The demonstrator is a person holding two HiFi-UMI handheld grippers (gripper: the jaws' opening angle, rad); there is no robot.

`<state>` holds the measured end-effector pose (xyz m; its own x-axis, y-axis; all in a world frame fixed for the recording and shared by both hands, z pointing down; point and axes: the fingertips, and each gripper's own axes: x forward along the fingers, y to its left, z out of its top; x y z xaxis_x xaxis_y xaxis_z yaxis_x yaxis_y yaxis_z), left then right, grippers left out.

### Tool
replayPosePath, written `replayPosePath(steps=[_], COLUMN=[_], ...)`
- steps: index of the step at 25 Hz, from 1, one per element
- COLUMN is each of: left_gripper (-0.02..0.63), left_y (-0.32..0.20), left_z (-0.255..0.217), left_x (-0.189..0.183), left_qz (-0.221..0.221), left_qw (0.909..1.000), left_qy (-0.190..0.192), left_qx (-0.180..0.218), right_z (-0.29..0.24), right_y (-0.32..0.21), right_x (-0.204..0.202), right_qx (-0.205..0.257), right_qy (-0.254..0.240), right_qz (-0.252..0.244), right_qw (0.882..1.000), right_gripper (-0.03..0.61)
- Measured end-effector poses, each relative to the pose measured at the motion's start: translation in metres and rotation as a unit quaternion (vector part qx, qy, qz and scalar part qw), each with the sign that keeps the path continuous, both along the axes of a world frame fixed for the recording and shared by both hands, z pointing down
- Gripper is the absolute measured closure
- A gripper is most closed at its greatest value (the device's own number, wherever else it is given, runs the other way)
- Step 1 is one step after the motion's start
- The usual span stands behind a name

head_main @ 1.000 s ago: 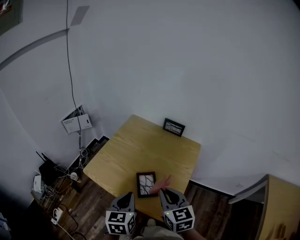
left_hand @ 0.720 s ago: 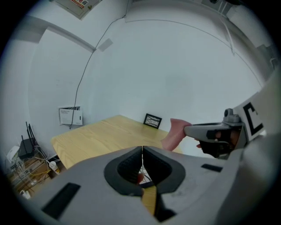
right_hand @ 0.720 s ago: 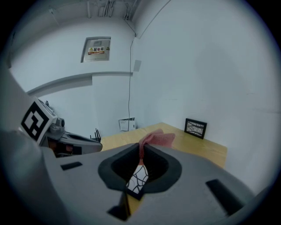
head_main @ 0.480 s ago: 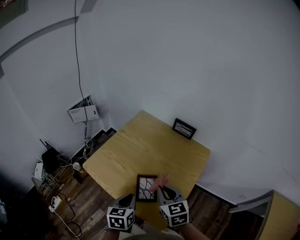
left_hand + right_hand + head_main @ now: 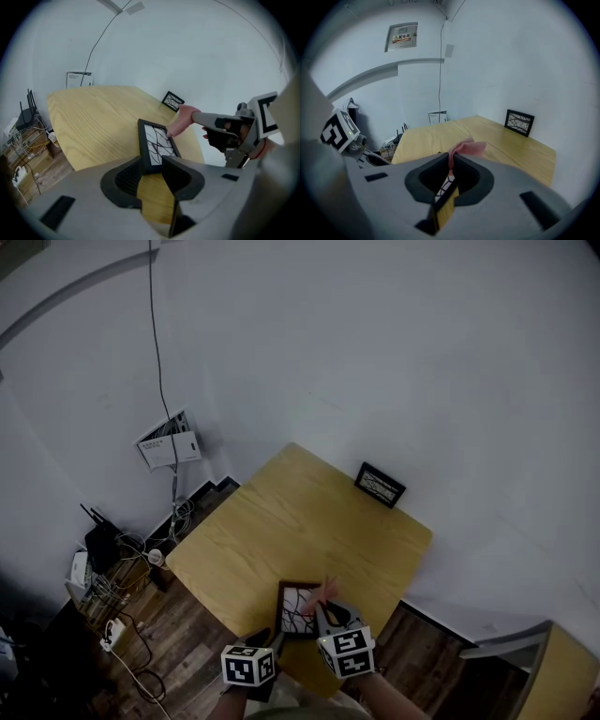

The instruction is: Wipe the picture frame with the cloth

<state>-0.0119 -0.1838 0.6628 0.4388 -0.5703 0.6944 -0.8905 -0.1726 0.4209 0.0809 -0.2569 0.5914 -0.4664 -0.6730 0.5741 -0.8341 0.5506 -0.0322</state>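
A small dark picture frame (image 5: 298, 608) with a branch drawing lies flat near the wooden table's (image 5: 281, 521) front edge. My left gripper (image 5: 274, 641) sits at its near end. In the left gripper view the jaws have just been opening, and the frame (image 5: 157, 145) shows through the gap, its near edge at my fingertips (image 5: 180, 176). My right gripper (image 5: 325, 610) is shut on a pink cloth (image 5: 326, 592). The cloth (image 5: 185, 117) hangs over the frame's far right corner. In the right gripper view the cloth (image 5: 466, 147) sticks out past the jaws.
A second framed picture (image 5: 380, 485) leans against the wall at the table's back edge. Routers and tangled cables (image 5: 103, 554) lie on the wood floor to the left. A white box (image 5: 169, 448) hangs on the wall. A wooden cabinet (image 5: 562, 671) stands at the right.
Both grippers have come down and forward to the frame. The cloth now lies at the frame's far right corner.
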Motion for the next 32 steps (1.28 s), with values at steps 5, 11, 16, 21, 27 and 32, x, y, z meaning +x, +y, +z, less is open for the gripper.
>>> replayPosePath(steps=[5, 11, 16, 21, 27, 32], left_gripper=[0.505, 0.528, 0.525, 0.525, 0.523, 0.523], left_y=[-0.005, -0.006, -0.006, -0.007, -0.006, -0.007], left_z=[0.014, 0.022, 0.021, 0.023, 0.023, 0.023], left_x=[0.006, 0.009, 0.011, 0.011, 0.011, 0.011], left_qz=[0.014, 0.027, 0.041, 0.045, 0.05, 0.055], left_qw=[0.9997, 0.9991, 0.9982, 0.9981, 0.9978, 0.9974], left_qy=[0.004, 0.003, 0.012, 0.005, 0.004, -0.001], left_qx=[-0.019, -0.032, -0.041, -0.041, -0.045, -0.046], right_z=[0.021, 0.041, 0.062, 0.075, 0.08, 0.083], right_y=[-0.011, -0.02, -0.028, -0.035, -0.039, -0.04], right_x=[0.001, -0.002, -0.001, -0.004, -0.011, -0.025], right_qx=[-0.01, -0.033, -0.048, -0.054, -0.06, -0.077], right_qy=[0.022, 0.057, 0.103, 0.121, 0.117, 0.101], right_qz=[0.007, -0.001, -0.012, -0.02, -0.02, -0.031], right_qw=[1.0, 0.998, 0.993, 0.991, 0.991, 0.991], right_gripper=[0.566, 0.566, 0.566, 0.566, 0.566, 0.566])
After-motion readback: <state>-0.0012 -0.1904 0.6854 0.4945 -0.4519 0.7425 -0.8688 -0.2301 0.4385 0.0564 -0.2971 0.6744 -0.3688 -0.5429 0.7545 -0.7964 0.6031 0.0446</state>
